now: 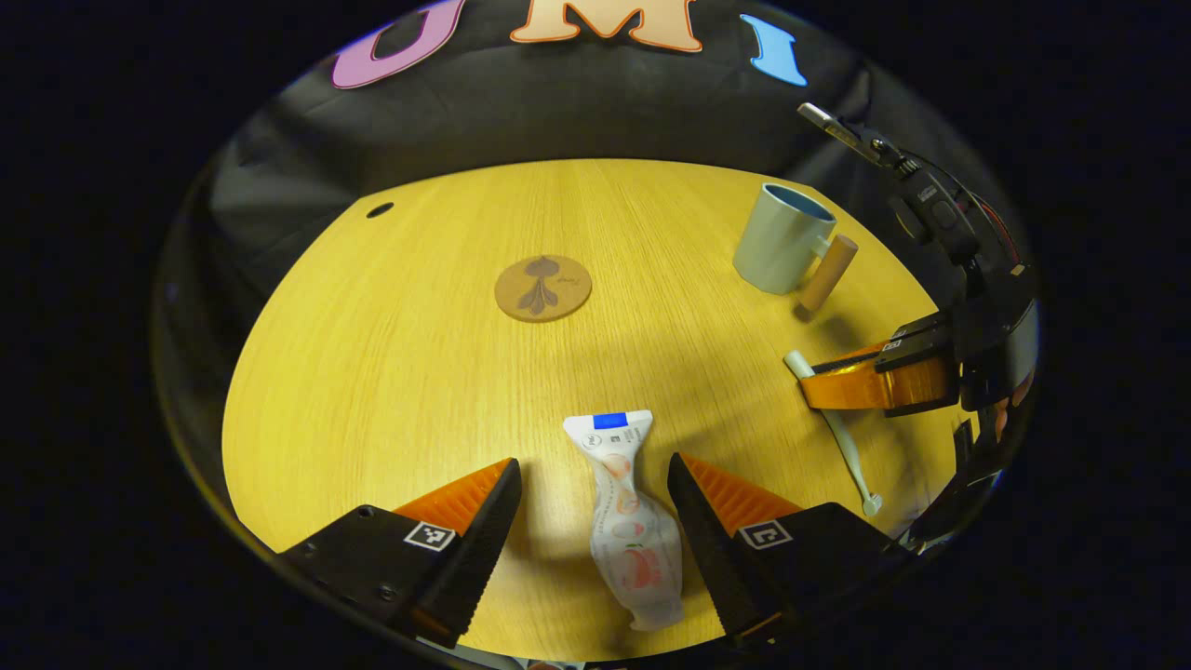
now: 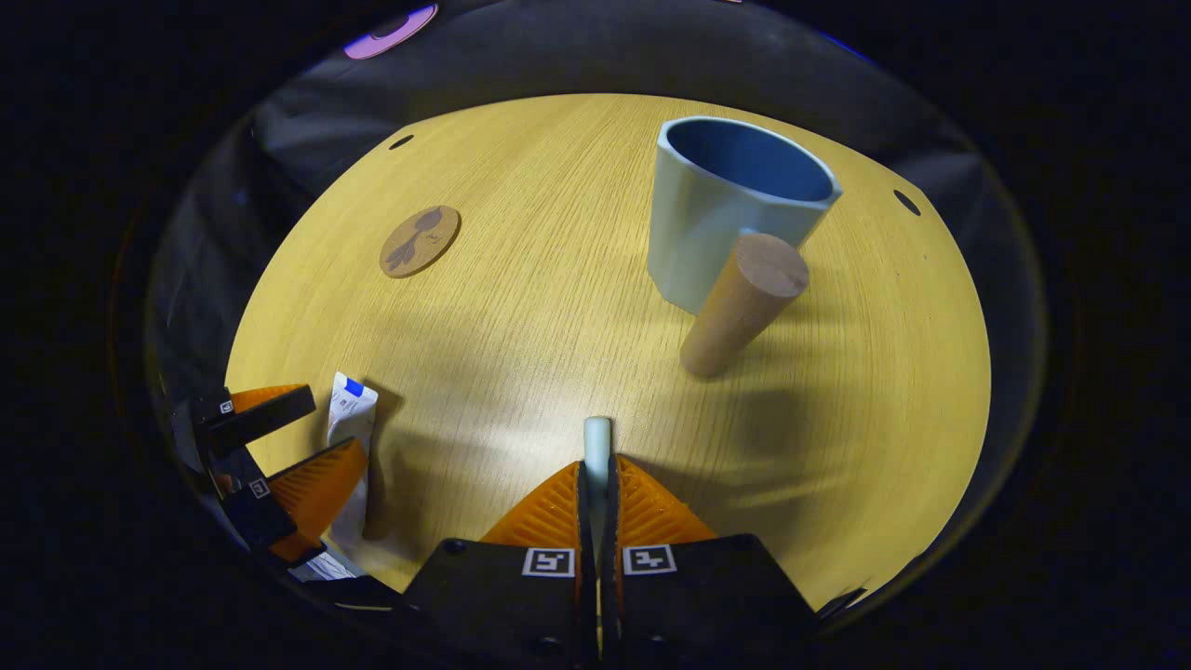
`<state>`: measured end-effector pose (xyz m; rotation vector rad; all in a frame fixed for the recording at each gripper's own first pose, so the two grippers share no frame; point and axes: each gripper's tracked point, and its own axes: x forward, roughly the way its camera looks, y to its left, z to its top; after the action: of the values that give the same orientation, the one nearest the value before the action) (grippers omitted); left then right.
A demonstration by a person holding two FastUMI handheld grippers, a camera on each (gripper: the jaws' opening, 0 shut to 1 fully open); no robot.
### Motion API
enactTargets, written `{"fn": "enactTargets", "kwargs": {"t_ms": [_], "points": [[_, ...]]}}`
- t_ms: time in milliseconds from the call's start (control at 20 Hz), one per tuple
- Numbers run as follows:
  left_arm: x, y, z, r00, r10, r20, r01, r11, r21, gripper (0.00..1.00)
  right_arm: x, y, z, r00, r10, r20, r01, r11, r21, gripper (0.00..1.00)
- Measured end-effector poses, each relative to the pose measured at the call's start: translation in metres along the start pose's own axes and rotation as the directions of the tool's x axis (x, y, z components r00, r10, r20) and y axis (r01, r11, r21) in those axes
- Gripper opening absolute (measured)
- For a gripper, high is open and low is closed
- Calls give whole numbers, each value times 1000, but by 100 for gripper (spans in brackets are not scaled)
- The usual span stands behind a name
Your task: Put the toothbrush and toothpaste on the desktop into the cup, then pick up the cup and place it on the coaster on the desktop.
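Observation:
A white toothpaste tube (image 1: 625, 516) lies on the wooden table between the spread fingers of my left gripper (image 1: 595, 512), which is open around it without touching. A white toothbrush (image 1: 837, 433) lies at the right, and my right gripper (image 1: 819, 381) is shut on its handle. In the right gripper view the toothbrush (image 2: 595, 447) pokes out from between the fingers of my right gripper (image 2: 596, 484). The pale blue cup (image 2: 726, 214) with a wooden handle (image 2: 742, 302) stands upright ahead. The round coaster (image 1: 543, 288) lies mid-table. The left gripper (image 2: 307, 447) straddles the toothpaste tube (image 2: 352, 409).
The wooden table (image 1: 391, 372) has a small hole (image 1: 380, 210) at the far left and ends at the black cloth wall. In the right gripper view the coaster (image 2: 420, 241) is at the far left and another table hole (image 2: 905, 202) lies beyond the cup.

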<state>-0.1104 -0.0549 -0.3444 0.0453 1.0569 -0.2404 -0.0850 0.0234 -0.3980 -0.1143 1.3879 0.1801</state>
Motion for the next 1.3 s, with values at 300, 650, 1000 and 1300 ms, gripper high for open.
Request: {"fn": "enactTargets", "kwargs": {"t_ms": [300, 650, 1000, 1300], "points": [[9, -4, -9, 998, 35, -44, -33, 999, 42, 76, 2, 0, 0, 1000, 5, 15, -4, 1000, -13, 5], [19, -6, 1, 999, 8, -36, -9, 1000, -20, 16, 1, 1, 3, 999, 11, 43, -10, 1000, -25, 5], [18, -12, 5, 999, -33, -12, 31, 992, -123, 0, 1, 2, 2, 995, 31, 99, -28, 999, -30, 4], [18, -12, 6, 999, -51, -4, 50, 990, -130, 0, -22, 3, 16, 978, 52, 204, -49, 999, -23, 5]]}}
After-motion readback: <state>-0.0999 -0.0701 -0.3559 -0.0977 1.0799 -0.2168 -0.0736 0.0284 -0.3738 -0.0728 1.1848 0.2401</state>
